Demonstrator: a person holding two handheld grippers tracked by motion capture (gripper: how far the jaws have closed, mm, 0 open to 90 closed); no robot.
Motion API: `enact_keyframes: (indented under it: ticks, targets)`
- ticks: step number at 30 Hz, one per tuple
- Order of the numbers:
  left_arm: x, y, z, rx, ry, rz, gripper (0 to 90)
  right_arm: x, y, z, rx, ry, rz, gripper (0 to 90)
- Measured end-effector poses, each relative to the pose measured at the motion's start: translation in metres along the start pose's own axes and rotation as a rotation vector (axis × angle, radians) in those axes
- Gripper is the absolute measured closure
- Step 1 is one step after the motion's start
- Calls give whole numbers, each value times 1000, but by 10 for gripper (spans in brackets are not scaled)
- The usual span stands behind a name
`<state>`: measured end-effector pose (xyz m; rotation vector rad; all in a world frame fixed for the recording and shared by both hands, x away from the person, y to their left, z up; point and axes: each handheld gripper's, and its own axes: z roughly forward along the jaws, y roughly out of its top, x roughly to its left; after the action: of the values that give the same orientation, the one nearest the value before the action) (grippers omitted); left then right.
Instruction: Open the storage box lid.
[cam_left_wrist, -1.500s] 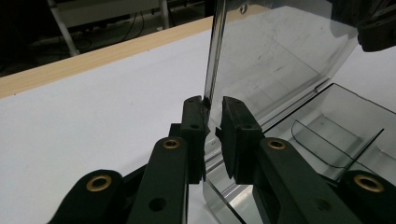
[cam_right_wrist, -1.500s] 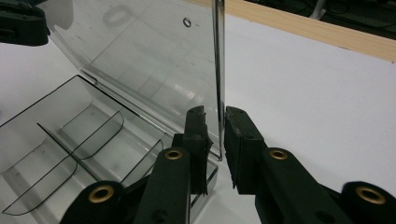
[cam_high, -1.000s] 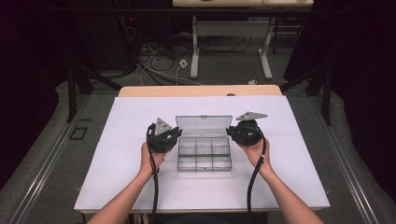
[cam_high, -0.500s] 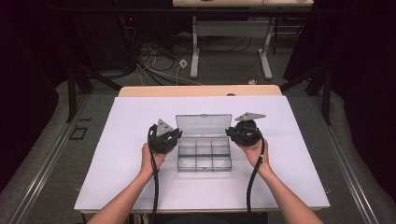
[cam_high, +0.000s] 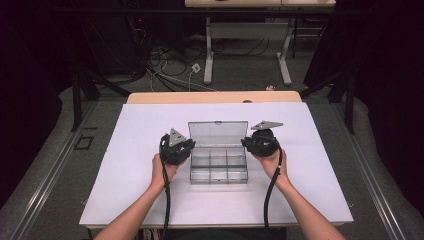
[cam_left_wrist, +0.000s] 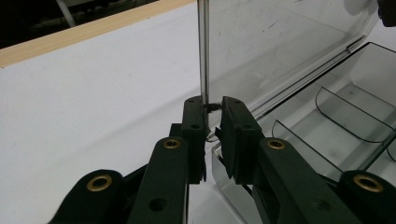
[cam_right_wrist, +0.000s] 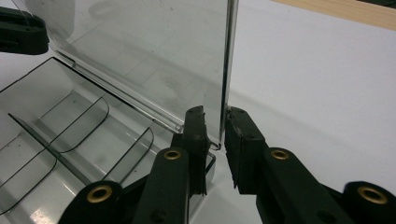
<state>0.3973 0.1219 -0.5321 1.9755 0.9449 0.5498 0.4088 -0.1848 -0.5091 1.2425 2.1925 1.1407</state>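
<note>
A clear plastic compartment box (cam_high: 218, 166) sits mid-table with its lid (cam_high: 218, 133) raised upright at the back. My left gripper (cam_high: 189, 149) is at the lid's left edge near the hinge, and in the left gripper view my left gripper (cam_left_wrist: 214, 105) has its jaws closed on that lid (cam_left_wrist: 280, 42) edge. My right gripper (cam_high: 248, 143) is at the lid's right edge. In the right gripper view my right gripper (cam_right_wrist: 215, 116) clamps the lid (cam_right_wrist: 140, 51) rim the same way. The box (cam_right_wrist: 60, 140) compartments look empty.
The box rests on a white table top (cam_high: 135, 135) with a wooden strip (cam_high: 215, 97) along its far edge. Beyond it are desk legs and floor cables (cam_high: 175, 60). Both gripper cables trail back along the forearms.
</note>
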Motion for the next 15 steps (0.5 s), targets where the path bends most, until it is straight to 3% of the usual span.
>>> enact_keyframes:
  ticks: [15]
  targets:
    - [0,-4,4,23,20,16,779,1,-1,6,19,-20,4,755]
